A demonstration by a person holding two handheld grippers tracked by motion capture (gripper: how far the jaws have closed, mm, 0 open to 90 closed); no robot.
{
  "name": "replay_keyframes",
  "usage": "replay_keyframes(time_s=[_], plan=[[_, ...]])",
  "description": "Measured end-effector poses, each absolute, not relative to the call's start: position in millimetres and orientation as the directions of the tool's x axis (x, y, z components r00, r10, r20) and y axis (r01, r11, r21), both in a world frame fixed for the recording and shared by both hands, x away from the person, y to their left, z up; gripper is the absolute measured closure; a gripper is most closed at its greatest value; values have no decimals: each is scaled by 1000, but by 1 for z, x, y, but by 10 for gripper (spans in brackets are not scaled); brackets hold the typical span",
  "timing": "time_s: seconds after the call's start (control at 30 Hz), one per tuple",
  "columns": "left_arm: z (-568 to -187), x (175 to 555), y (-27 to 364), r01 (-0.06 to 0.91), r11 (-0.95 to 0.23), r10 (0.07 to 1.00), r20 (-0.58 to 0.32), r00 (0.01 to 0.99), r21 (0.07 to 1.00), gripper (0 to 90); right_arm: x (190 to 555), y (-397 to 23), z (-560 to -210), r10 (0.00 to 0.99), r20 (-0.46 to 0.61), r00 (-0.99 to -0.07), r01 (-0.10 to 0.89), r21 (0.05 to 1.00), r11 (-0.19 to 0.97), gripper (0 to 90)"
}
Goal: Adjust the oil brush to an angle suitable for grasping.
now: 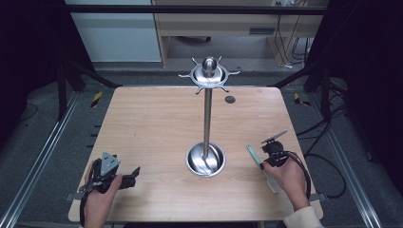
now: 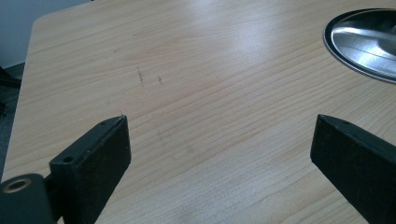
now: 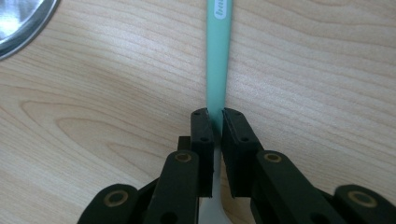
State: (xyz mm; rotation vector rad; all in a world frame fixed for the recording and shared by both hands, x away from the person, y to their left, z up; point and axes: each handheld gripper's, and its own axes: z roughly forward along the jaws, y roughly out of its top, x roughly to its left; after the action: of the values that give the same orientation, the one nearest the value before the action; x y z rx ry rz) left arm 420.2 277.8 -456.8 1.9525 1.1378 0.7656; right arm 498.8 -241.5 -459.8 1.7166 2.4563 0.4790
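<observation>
Spatula [image 3: 218, 60] lies near the table's [image 1: 142, 123] right edge, pinched at its teal handle by the right gripper [image 3: 215, 122], stand [image 1: 206, 159] just beside, while left gripper [image 2: 219, 140] gapes empty over bare wood.

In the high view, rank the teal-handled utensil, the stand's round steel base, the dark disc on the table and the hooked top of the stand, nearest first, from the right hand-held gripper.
From the right hand-held gripper:
1. Teal-handled utensil, clamped in its jaws.
2. Round steel base, to its left.
3. Dark disc, toward the table's far edge.
4. Hooked top, highest and farthest back.
</observation>
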Motion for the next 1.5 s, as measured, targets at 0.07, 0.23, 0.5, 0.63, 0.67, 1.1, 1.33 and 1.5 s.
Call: replay_keyframes(time_s=[0.07,0.23,0.5,0.63,0.67,1.1,1.33,1.5], plan=[[-457,420,278,454,-335,895,127,429,826,46,499,-242,-461,930,92,-356,897,313,312,833],[-457,420,278,454,-336,894,128,430,825,46,498,-242,-464,928,93,-360,899,301,319,833],[-457,420,277,453,-335,894,127,429,826,46,499,-240,-463,923,80,-376,895,290,340,833],[-457,420,277,452,-336,894,128,429,826,46,499,-239,-463,924,81,-375,898,282,339,833],[-457,420,277,452,-336,894,129,429,826,46,499,-239,-463,923,80,-375,898,280,340,833],[-458,420,276,457,-345,890,131,437,820,46,504,-235,-463,923,77,-377,905,244,349,809],[-458,420,275,457,-349,888,133,439,818,45,509,-231,-463,925,68,-374,915,187,356,772],[-458,420,275,459,-352,887,133,443,816,46,510,-230,-466,926,62,-373,919,159,360,774]])
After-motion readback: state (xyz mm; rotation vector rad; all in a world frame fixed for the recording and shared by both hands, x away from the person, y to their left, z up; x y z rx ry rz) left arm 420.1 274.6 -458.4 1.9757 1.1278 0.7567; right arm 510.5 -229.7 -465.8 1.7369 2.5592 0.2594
